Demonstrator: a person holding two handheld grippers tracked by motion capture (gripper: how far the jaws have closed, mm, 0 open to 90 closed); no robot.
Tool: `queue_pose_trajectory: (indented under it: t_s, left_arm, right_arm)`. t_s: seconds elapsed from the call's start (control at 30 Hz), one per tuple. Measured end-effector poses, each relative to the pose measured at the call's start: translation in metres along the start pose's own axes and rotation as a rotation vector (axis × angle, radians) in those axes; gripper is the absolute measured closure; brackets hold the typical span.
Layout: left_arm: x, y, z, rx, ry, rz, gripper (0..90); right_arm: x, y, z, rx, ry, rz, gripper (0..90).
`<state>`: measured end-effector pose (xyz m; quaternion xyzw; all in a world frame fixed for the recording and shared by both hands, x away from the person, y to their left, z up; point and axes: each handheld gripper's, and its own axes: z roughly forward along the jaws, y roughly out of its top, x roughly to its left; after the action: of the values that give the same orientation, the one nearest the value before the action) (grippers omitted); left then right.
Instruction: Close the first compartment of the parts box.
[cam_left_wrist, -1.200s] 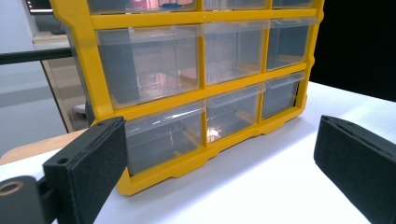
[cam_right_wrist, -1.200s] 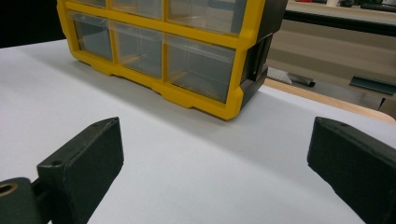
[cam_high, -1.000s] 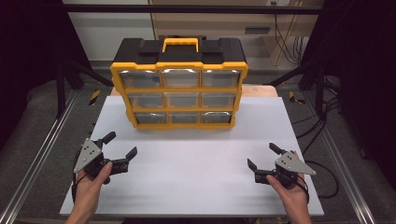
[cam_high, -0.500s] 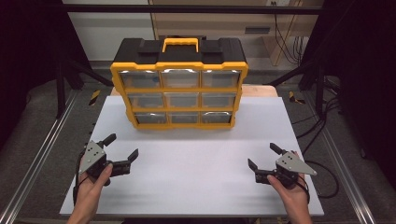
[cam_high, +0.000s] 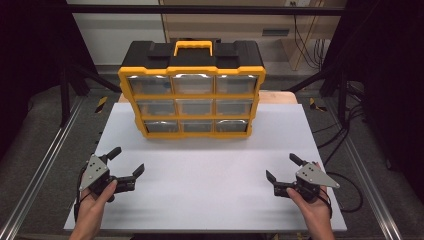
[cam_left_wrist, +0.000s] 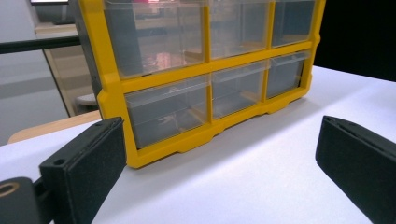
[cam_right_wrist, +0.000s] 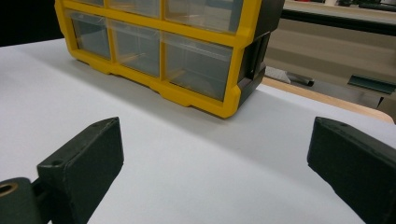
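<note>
Yellow-and-black drawer organizer (cam_high: 191, 92) stood upright at the far middle of the white table (cam_high: 210, 200), 9 clear drawers in a 3x3 grid facing the person, yellow handle (cam_high: 193, 46) on top. Left hand-held gripper (cam_high: 127, 167) sat low over the near left corner, jaws spread wide and gripping nothing, well apart from the organizer. Right hand-held gripper (cam_high: 282, 167) was at the near right, jaws likewise released and empty, both pointed toward the organizer's front.
</note>
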<state>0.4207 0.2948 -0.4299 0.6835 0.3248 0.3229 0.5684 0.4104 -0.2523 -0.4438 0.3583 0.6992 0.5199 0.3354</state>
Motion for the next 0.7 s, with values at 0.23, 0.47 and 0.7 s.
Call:
queue_pose_trajectory:
  t_s: [0.23, 0.47, 0.7]
  left_arm:
    - [0.001, -0.001, -0.004, -0.025, -0.003, -0.004, 1.5]
    - [0.002, -0.008, -0.005, -0.020, -0.001, -0.005, 1.5]
    - [0.004, -0.013, -0.004, -0.019, 0.004, -0.026, 1.4]
  right_arm:
    - [-0.001, -0.002, -0.001, -0.004, -0.002, -0.010, 4.0]
    - [-0.003, -0.005, -0.002, -0.002, -0.010, -0.019, 4.3]
    - [-0.006, -0.009, -0.002, -0.014, -0.026, -0.037, 5.0]
